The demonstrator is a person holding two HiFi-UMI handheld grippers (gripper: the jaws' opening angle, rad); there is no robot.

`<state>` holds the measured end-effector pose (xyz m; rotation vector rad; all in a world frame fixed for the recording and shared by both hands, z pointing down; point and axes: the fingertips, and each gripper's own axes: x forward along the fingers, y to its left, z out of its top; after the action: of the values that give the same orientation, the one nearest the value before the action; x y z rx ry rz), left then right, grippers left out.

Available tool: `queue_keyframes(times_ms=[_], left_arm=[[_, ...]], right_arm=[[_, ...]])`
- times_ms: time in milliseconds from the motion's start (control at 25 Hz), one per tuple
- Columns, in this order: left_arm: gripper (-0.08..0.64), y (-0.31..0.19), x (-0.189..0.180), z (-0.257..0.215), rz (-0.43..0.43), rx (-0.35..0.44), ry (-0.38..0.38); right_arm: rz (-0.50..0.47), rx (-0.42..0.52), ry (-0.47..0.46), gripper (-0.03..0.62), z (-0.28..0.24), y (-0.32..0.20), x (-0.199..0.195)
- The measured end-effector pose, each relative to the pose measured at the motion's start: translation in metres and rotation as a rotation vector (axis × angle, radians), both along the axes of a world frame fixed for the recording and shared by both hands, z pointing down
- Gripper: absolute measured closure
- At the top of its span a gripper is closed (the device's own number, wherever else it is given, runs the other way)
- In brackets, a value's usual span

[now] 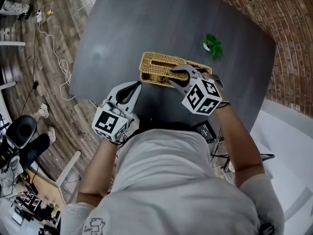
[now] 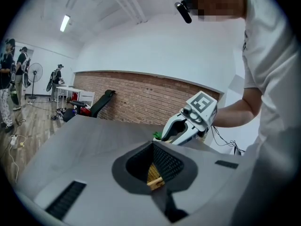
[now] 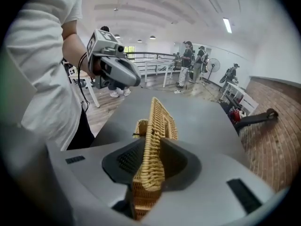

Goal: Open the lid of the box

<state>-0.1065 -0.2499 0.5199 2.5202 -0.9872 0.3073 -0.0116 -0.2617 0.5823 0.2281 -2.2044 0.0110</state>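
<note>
A woven wicker box lies on the dark grey table, just in front of the person. My right gripper reaches over its near right side. In the right gripper view the rim of the wicker lid runs between the jaws, and my right gripper is shut on it. The box body shows just beside the lid. My left gripper is shut and holds nothing, its tips at the box's near left corner. A bit of wicker shows through the gap behind the tips of my left gripper.
A small green plant sits on the table to the right of the box. A black device with cables hangs at the near table edge. White cable trails over the wooden floor at the left. Several people stand far off in the room.
</note>
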Motion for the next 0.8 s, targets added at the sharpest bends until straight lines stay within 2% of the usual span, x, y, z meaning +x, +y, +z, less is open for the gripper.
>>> queue_keyframes(times_ms=[280, 520, 800], left_arm=[[0.549, -0.009, 0.008, -0.002, 0.006, 0.023, -0.003], [0.549, -0.018, 0.015, 0.001, -0.002, 0.014, -0.008], [0.549, -0.025, 0.017, 0.008, -0.004, 0.004, -0.020]], right_arm=[[-0.014, 0.045, -0.001, 0.546, -0.030, -0.040, 0.011], [-0.027, 0.066, 0.023, 0.546, -0.037, -0.074, 0.019], [-0.012, 0.055, -0.002, 0.531, -0.035, -0.110, 0.024]])
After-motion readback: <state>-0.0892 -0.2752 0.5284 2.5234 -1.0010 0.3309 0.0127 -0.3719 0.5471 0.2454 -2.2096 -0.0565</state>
